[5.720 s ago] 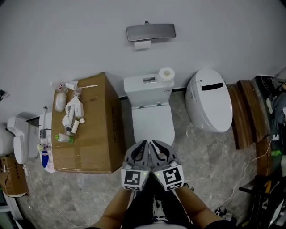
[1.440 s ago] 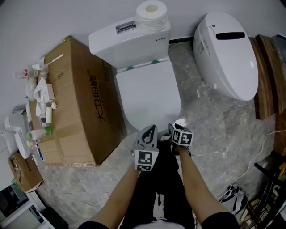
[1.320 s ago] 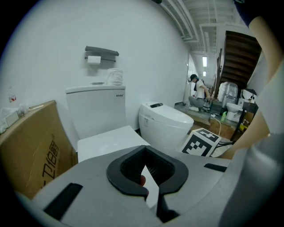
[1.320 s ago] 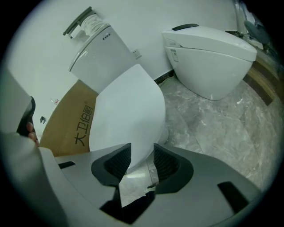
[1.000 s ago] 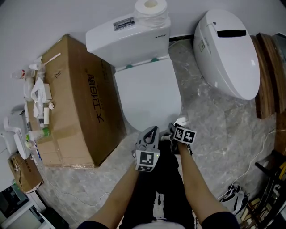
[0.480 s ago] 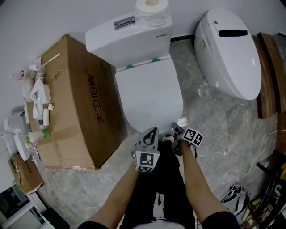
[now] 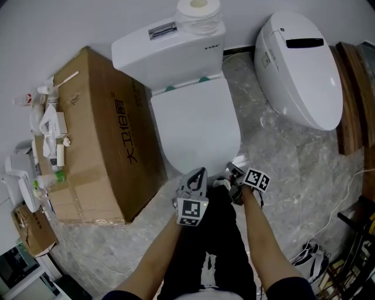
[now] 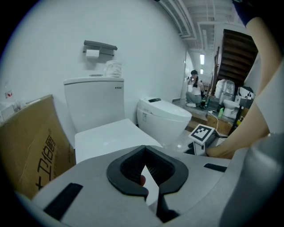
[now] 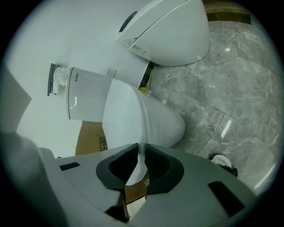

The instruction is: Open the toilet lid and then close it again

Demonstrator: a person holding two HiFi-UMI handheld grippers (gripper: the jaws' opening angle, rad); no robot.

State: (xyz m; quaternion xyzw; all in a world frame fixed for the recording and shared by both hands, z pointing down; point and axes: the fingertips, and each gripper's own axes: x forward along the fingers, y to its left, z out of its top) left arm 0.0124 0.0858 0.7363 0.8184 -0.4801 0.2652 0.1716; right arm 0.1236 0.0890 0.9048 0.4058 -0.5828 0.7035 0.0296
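Right now closing right claw (image 9: 140, 149) on the front rim of the lid (image 7: 196, 126), left claw (image 7: 199, 173) clenched empty just beside that rim.

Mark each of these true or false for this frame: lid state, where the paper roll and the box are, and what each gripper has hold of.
1. The toilet lid is down. True.
2. The toilet paper roll stands on the cardboard box. False: it stands on the tank.
3. The toilet lid's front edge lies between the jaws of the right gripper. True; those jaws are closing on it.
4. The left gripper grips the toilet lid. False: its jaws are together with nothing between them.
5. In the head view the cardboard box is right of the toilet. False: it is on the left.
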